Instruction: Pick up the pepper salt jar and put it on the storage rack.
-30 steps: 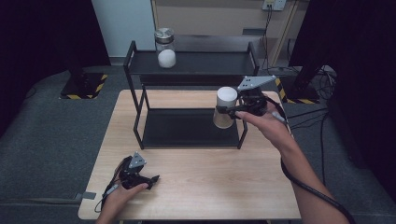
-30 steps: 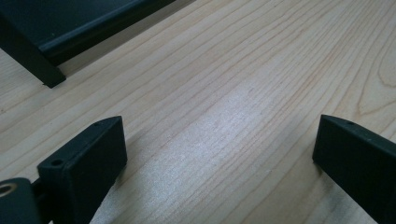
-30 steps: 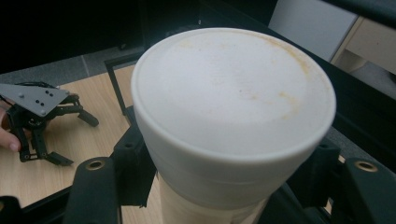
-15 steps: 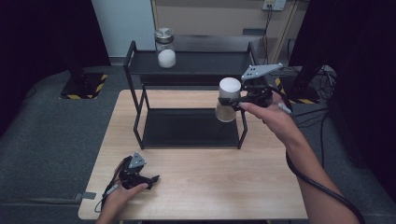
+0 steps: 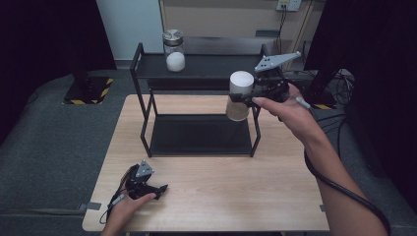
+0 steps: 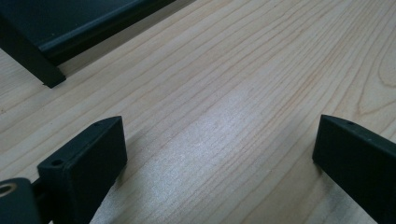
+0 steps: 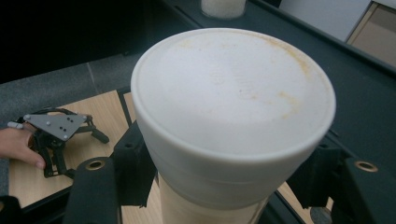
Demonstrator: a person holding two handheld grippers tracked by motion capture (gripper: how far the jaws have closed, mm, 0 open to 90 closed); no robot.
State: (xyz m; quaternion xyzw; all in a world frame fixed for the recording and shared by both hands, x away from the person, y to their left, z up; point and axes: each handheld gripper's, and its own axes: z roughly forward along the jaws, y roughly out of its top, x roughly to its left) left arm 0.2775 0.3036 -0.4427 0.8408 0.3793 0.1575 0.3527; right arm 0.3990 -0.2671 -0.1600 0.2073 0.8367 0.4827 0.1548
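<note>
A jar with a white lid point(image 5: 240, 96) and tan contents hangs in the air at the right end of the black two-tier rack point(image 5: 146, 132), near its top shelf. My right gripper point(image 5: 243, 98) is shut on it just under the lid. In the right gripper view the white lid point(image 7: 233, 107) looms large between my two black jaws. A second glass jar point(image 5: 173, 50) with a metal lid and white contents stands on the rack's top shelf at the left. My left gripper point(image 5: 160, 188) rests open on the table point(image 5: 236, 187) near the front left, nothing between its fingers point(image 6: 88, 158).
The rack's lower shelf point(image 5: 196, 135) lies bare and dark on the wooden table. A cable trails from my right forearm off the table's right side. Dark floor surrounds the table; a cabinet and wall stand behind the rack.
My right gripper has lifted the white-lidded jar upward, from beside the rack's lower level to the height of the top shelf. The left gripper has stayed where it was.
</note>
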